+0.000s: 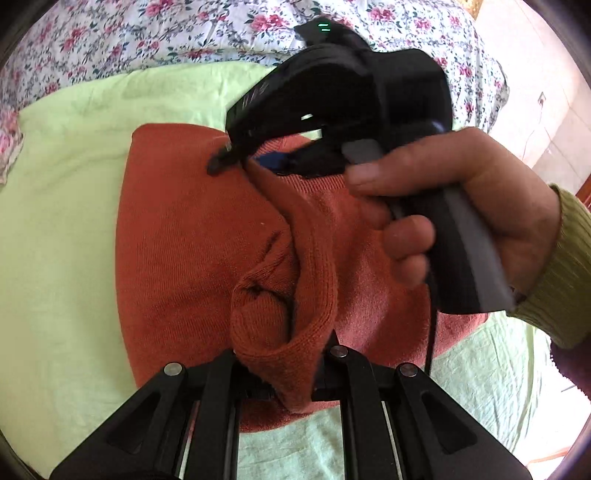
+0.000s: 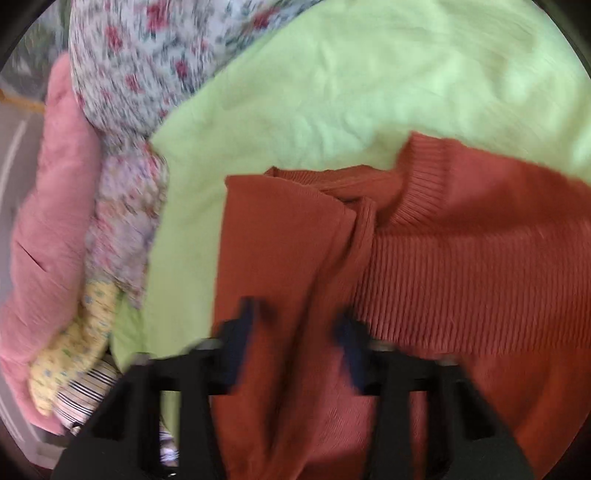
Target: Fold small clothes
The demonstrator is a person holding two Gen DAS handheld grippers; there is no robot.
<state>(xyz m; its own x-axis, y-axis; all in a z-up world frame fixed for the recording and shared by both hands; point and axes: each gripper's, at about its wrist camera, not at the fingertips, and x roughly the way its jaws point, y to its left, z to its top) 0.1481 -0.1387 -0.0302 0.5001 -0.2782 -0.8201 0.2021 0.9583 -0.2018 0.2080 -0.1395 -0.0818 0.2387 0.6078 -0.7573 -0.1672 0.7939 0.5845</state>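
Note:
A rust-orange knitted sweater (image 1: 184, 251) lies on a light green sheet (image 1: 62, 221). My left gripper (image 1: 282, 363) is shut on a bunched ribbed edge of the sweater, which rises between its fingers. My right gripper, seen in the left wrist view (image 1: 255, 160), sits at the sweater's far edge with a fold of it between its tips. In the blurred right wrist view the right gripper (image 2: 295, 332) has its fingers apart, with sweater fabric (image 2: 443, 258) lying between and under them.
A floral bedspread (image 1: 184, 33) lies beyond the green sheet (image 2: 332, 92). A pink garment (image 2: 44, 221), a floral cloth (image 2: 125, 206) and a yellow patterned cloth (image 2: 74, 354) are piled to the left in the right wrist view.

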